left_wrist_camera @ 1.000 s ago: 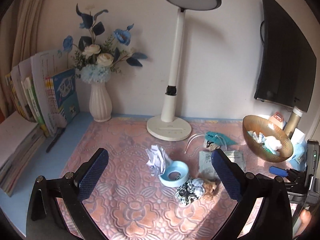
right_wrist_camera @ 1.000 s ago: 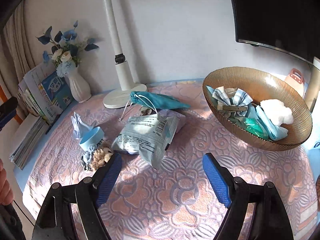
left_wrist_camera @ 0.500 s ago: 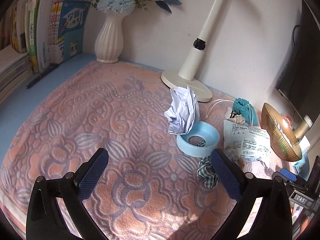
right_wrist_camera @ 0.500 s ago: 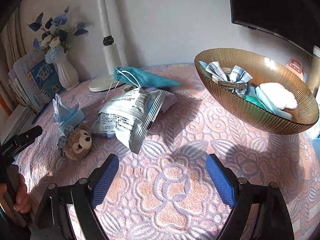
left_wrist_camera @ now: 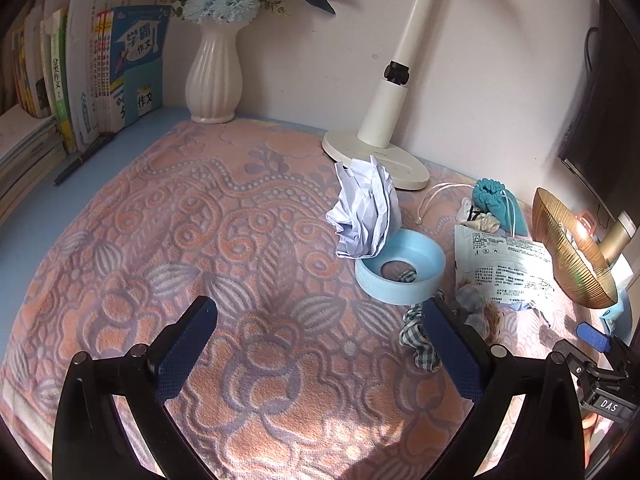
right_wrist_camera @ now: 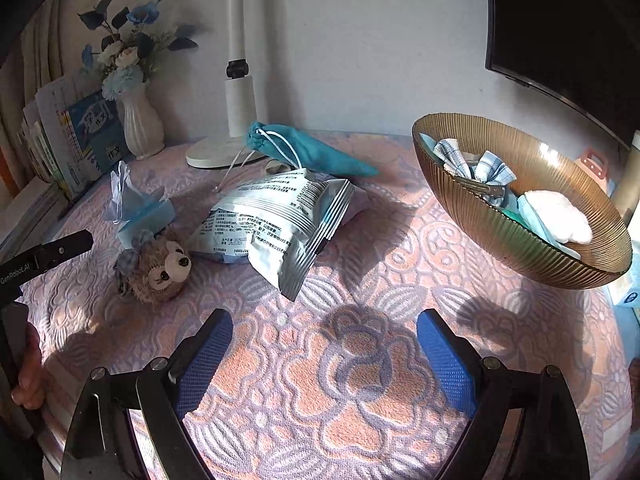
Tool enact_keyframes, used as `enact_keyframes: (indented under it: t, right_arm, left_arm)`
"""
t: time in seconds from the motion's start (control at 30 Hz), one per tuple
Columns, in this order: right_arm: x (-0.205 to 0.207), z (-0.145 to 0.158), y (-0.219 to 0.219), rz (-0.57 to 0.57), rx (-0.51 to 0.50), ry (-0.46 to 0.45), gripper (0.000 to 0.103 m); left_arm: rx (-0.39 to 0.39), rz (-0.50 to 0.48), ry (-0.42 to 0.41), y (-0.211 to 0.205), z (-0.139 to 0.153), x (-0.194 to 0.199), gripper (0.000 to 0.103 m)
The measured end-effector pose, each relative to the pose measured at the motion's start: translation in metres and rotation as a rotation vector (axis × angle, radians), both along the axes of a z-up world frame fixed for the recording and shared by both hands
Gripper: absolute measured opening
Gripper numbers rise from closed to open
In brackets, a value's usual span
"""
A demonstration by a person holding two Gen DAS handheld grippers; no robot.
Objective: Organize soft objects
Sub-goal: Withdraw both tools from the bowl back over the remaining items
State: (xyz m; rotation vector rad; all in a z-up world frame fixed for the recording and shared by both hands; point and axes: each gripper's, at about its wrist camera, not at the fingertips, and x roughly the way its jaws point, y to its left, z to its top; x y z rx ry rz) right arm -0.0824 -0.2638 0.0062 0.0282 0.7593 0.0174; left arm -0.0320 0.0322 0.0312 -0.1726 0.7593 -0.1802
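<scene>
A brown plush bear (right_wrist_camera: 158, 268) lies on the patterned towel next to a white snack packet (right_wrist_camera: 276, 224) and a teal drawstring pouch (right_wrist_camera: 312, 152). A golden bowl (right_wrist_camera: 500, 236) at the right holds checked cloth and white soft pieces. My right gripper (right_wrist_camera: 324, 354) hovers over bare towel in front of the packet; its jaws are opening and nothing is between them. My left gripper (left_wrist_camera: 320, 344) is open and empty above the towel. Its right finger partly hides a checked scrunchie (left_wrist_camera: 416, 340). Just beyond are a light blue ring (left_wrist_camera: 400, 266) and crumpled paper (left_wrist_camera: 366, 208).
A white lamp base (left_wrist_camera: 372, 156) and a white vase (left_wrist_camera: 214, 76) stand along the back wall. Books (left_wrist_camera: 120, 76) and a pen (left_wrist_camera: 82, 158) are at the left. A dark monitor (right_wrist_camera: 560, 24) hangs above the bowl. A hand (right_wrist_camera: 28, 376) shows at the right view's left edge.
My left gripper came down toward the towel and tipped forward, so the ring and paper look closer. My right gripper sank a little and its jaws spread wider.
</scene>
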Motion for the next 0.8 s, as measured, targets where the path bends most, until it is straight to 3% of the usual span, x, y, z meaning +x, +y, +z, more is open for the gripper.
enact_keyframes:
  t: [0.47, 0.8]
  right_arm:
    - [0.0, -0.001, -0.001, -0.001, 0.015, 0.004, 0.093]
    - [0.001, -0.002, -0.014, -0.012, 0.105, 0.016, 0.093]
  left_arm:
    - [0.001, 0.0, 0.006, 0.0, -0.001, 0.001, 0.102]
    - [-0.006, 0.006, 0.001, 0.002, 0.001, 0.0, 0.102]
